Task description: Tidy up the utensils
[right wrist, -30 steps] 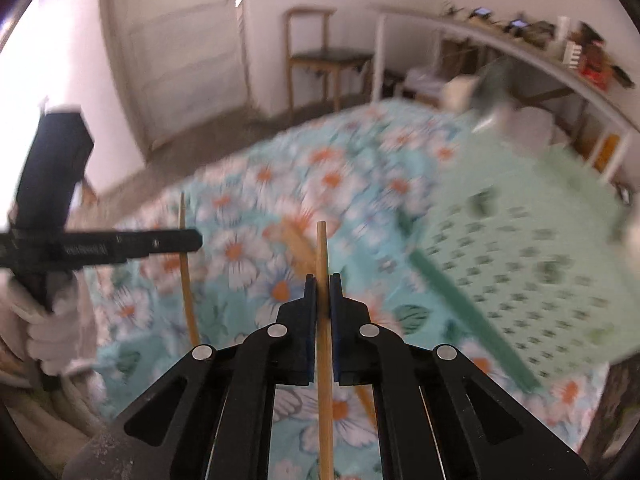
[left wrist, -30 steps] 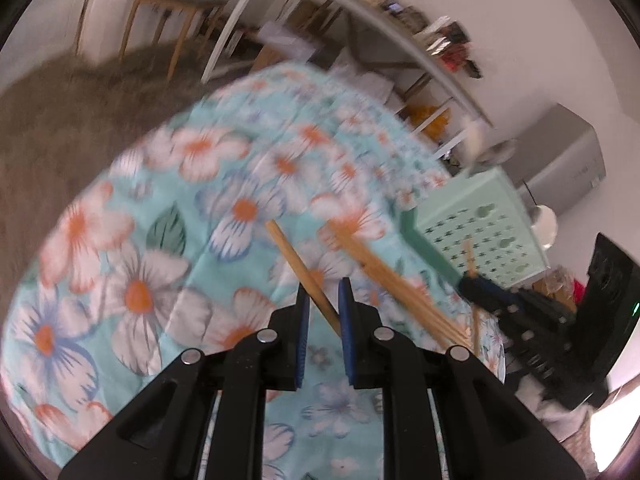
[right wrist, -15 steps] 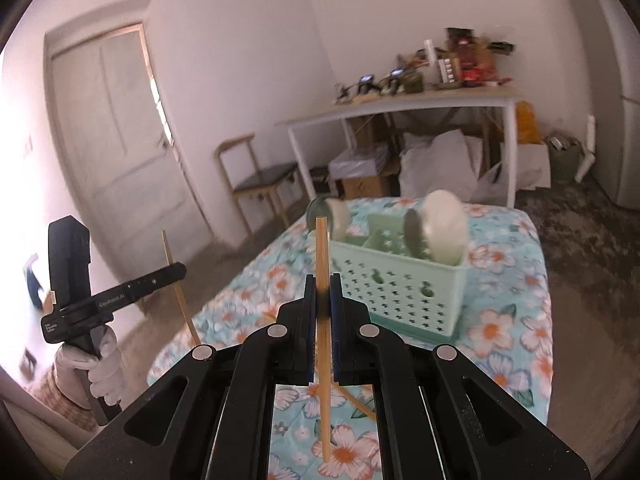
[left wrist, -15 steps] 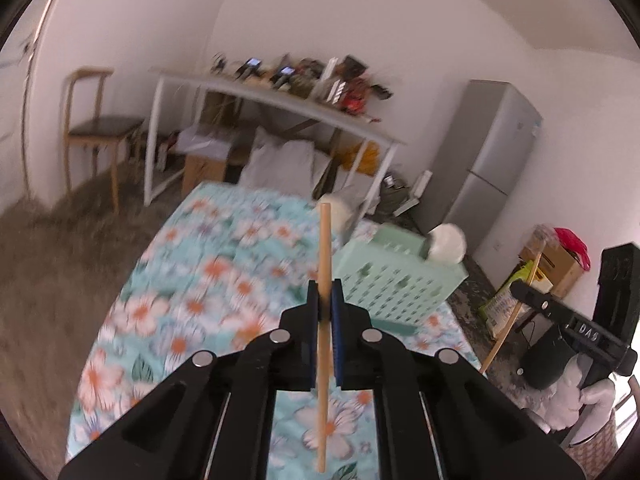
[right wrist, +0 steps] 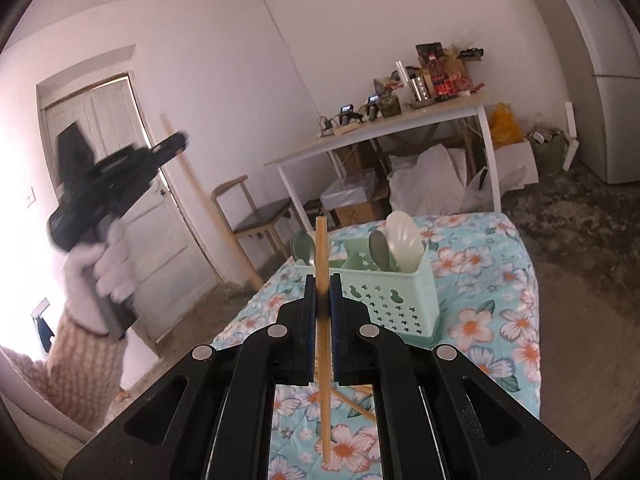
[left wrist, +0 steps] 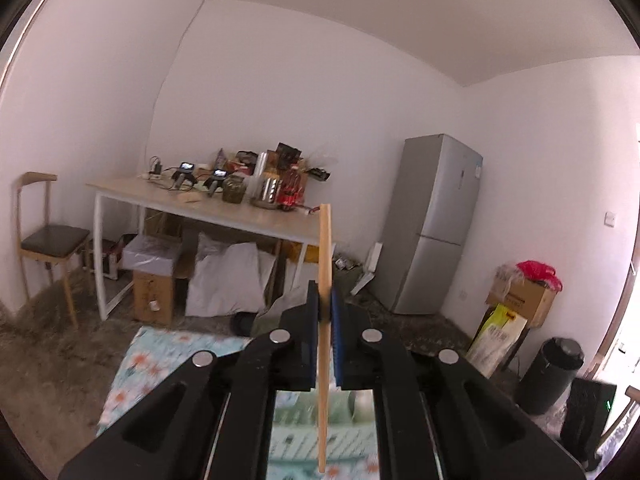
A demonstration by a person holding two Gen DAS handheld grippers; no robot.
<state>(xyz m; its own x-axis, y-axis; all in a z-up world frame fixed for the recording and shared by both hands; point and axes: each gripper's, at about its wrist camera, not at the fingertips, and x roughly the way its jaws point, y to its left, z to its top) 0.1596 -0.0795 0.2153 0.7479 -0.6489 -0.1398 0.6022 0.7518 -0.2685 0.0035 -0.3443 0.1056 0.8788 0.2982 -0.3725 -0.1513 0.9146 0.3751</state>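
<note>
Right wrist view, nearest: the right gripper [right wrist: 322, 312] has its jaws closed on a wooden chopstick [right wrist: 322, 320], which stands nearly upright between the blue pads, its lower end hanging above the floral tablecloth [right wrist: 496, 320]. Further chopsticks [right wrist: 360, 400] lie flat on the cloth beneath the fingers. Just beyond, a mint-green perforated utensil caddy [right wrist: 384, 300] stands on the cloth and holds upright green and white spoons [right wrist: 404, 248] in its compartments. To the left, a white-gloved hand [right wrist: 100, 268] raises the left gripper [right wrist: 176, 146], blurred, with a second chopstick [right wrist: 208, 200] slanting down from its tip.

Left wrist view: the left gripper [left wrist: 325, 316] is likewise clamped on that chopstick [left wrist: 325, 300], held almost vertical; the caddy [left wrist: 320, 408] appears blurred below its fingers. Background: a white table [left wrist: 224, 216] crowded with clutter, a wooden chair [left wrist: 48, 240], and a grey refrigerator [left wrist: 432, 224].
</note>
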